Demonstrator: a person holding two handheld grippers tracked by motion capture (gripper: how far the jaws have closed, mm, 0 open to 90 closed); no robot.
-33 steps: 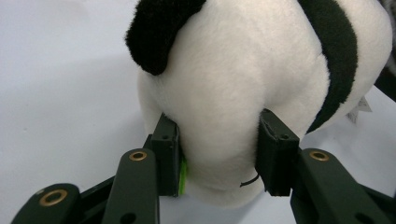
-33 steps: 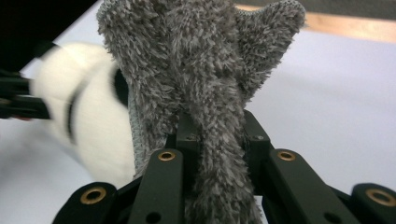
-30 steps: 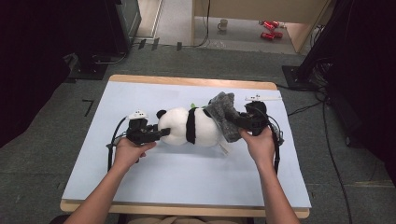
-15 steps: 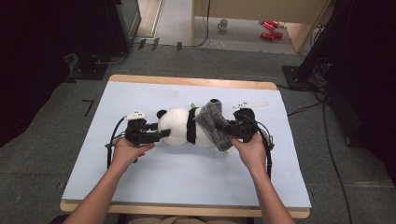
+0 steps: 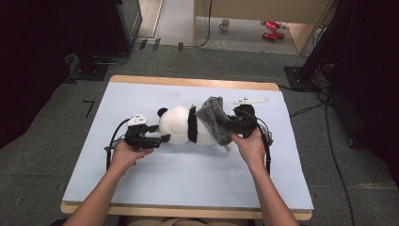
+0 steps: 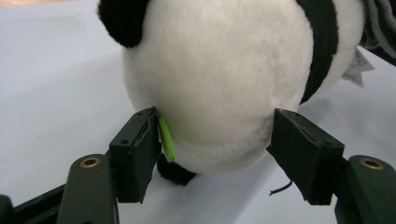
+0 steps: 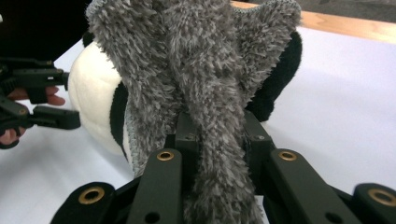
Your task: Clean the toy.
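A black-and-white panda plush (image 5: pixel 181 125) lies on its side on the pale blue mat (image 5: pixel 188 188). My left gripper (image 5: pixel 162 138) is at its head end. In the left gripper view the white head (image 6: pixel 210 79) sits between the jaws of the left gripper (image 6: pixel 215 140), which have just been opening. The pads stand at its sides without squeezing, and a green tag (image 6: pixel 166 137) lies against one pad. My right gripper (image 5: pixel 226 123) is shut on a grey fuzzy cloth (image 5: pixel 214 120) draped over the panda's other end. The right gripper view shows the cloth (image 7: pixel 187 60) pinched in the right gripper (image 7: pixel 215 135), with the left gripper (image 7: pixel 72 99) beyond.
A small white tool (image 5: pixel 251 100) lies on the mat behind the right hand. The wooden table edge (image 5: pixel 188 82) runs along the back. Cables trail from both grippers across the mat. Dark stands and floor surround the table.
The right gripper has moved left and slightly nearer with the grey cloth, drawing it further over the panda. The left gripper's jaws have widened around the head; that hand stayed put.
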